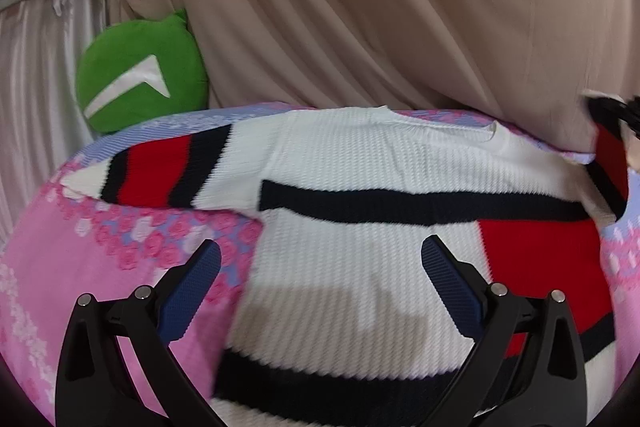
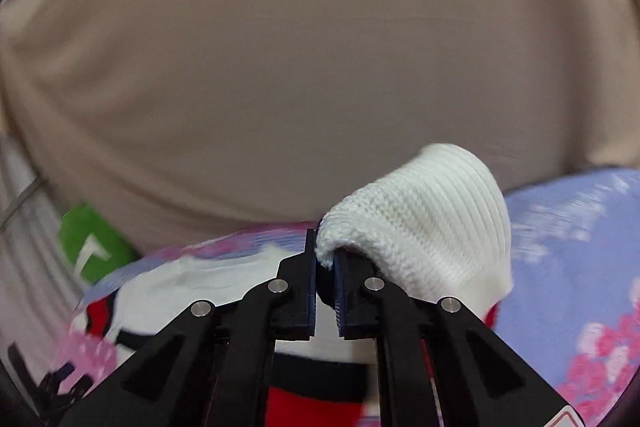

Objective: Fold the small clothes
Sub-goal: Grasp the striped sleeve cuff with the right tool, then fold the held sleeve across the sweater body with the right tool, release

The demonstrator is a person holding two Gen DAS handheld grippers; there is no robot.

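Note:
A small white knit sweater (image 1: 360, 195) with black and red stripes lies spread on a pink and lilac flowered bedspread (image 1: 120, 267). Its left sleeve (image 1: 160, 171) lies out to the left. My left gripper (image 1: 320, 259) is open and empty, hovering over the sweater's lower body. My right gripper (image 2: 325, 259) is shut on the white cuff of the right sleeve (image 2: 424, 219) and holds it lifted above the bed. The right gripper also shows at the right edge of the left wrist view (image 1: 616, 115), with the raised striped sleeve under it.
A green plush cushion (image 1: 140, 75) with a white arrow mark sits at the bed's far left edge; it also shows in the right wrist view (image 2: 92, 243). A beige curtain (image 1: 400, 7) hangs behind the bed. A pale pleated curtain (image 1: 32, 67) hangs at the left.

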